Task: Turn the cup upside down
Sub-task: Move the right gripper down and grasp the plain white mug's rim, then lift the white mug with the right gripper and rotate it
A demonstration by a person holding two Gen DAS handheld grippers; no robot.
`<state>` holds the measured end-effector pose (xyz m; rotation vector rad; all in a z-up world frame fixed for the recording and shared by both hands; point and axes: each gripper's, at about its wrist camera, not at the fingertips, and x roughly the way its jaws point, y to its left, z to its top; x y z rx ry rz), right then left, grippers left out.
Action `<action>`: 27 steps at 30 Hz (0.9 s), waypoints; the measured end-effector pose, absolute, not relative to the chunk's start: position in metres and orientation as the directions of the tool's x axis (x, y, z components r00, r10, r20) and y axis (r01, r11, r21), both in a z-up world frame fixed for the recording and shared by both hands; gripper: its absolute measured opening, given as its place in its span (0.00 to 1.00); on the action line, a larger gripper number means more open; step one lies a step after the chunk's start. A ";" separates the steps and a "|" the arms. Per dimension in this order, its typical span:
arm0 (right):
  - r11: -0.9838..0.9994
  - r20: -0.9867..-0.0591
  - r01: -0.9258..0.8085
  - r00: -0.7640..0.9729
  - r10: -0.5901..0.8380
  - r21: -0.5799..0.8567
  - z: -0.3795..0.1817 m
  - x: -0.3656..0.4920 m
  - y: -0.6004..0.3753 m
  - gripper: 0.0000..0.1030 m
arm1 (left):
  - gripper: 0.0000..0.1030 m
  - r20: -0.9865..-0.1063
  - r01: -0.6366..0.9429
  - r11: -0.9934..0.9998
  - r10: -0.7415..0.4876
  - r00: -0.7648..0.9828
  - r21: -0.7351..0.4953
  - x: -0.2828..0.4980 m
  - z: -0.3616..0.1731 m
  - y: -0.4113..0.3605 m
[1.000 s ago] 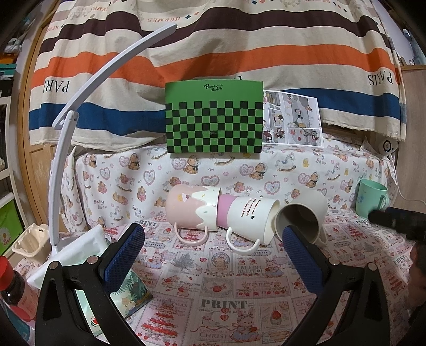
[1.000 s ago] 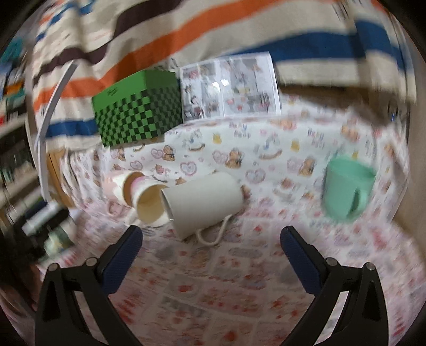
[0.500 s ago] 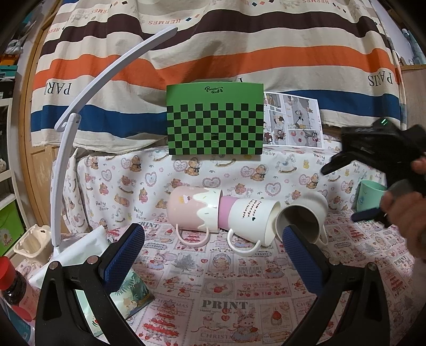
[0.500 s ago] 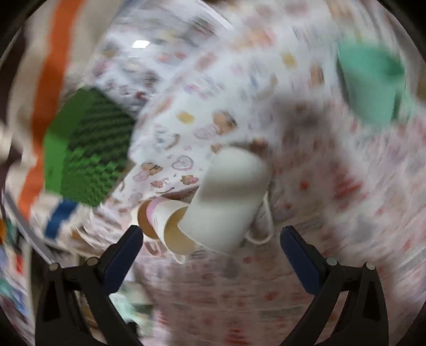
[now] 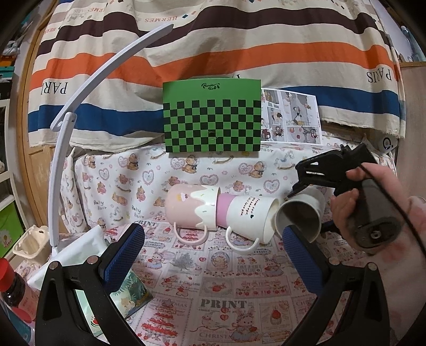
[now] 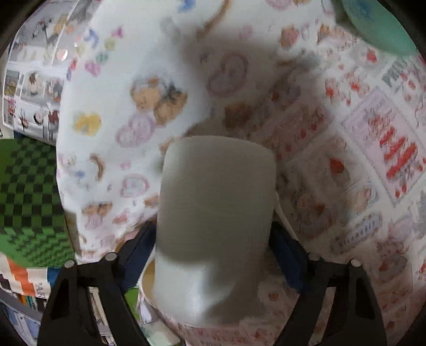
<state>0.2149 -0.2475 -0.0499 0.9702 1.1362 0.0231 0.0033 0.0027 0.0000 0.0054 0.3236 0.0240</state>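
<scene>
Three mugs lie on their sides in a row on the patterned cloth: a pink and cream mug (image 5: 190, 207), a white mug with a pink band (image 5: 246, 215), and a plain cream mug (image 5: 300, 215) with its mouth toward me. My right gripper (image 6: 213, 239) comes down over the cream mug (image 6: 215, 213); its blue pads (image 6: 283, 255) sit on both sides of the mug's body, and contact is blurred. The right gripper's body (image 5: 335, 170) shows in the left wrist view, in a hand. My left gripper (image 5: 213, 252) is open and empty, in front of the mugs.
A green checkered box (image 5: 211, 119) and a comic sheet (image 5: 291, 117) stand behind the mugs. A green mug (image 6: 378, 24) stands off to the right. A white curved lamp arm (image 5: 80, 106), a white bag (image 5: 80, 247) and a red-capped bottle (image 5: 10, 287) are at the left.
My right gripper swung in from the right, tilted over and dropped onto the cream mug, which now fills the space between its fingers. My left gripper stayed still.
</scene>
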 end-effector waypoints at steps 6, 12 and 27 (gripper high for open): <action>0.649 -0.766 0.415 0.428 0.479 0.637 -0.044 0.221 -0.253 0.76 | 1.00 -0.320 -0.022 1.000 0.025 0.947 0.012 0.004 0.000 0.003; 0.708 -0.745 0.277 0.417 0.520 0.649 -0.009 0.202 -0.261 0.76 | 1.00 -0.324 -0.027 1.000 0.029 0.946 0.010 0.005 -0.002 0.004; 0.780 -0.751 0.029 0.295 0.591 0.625 -0.041 0.133 -0.235 0.76 | 1.00 -0.332 -0.038 0.999 0.035 0.942 -0.003 0.005 -0.002 0.007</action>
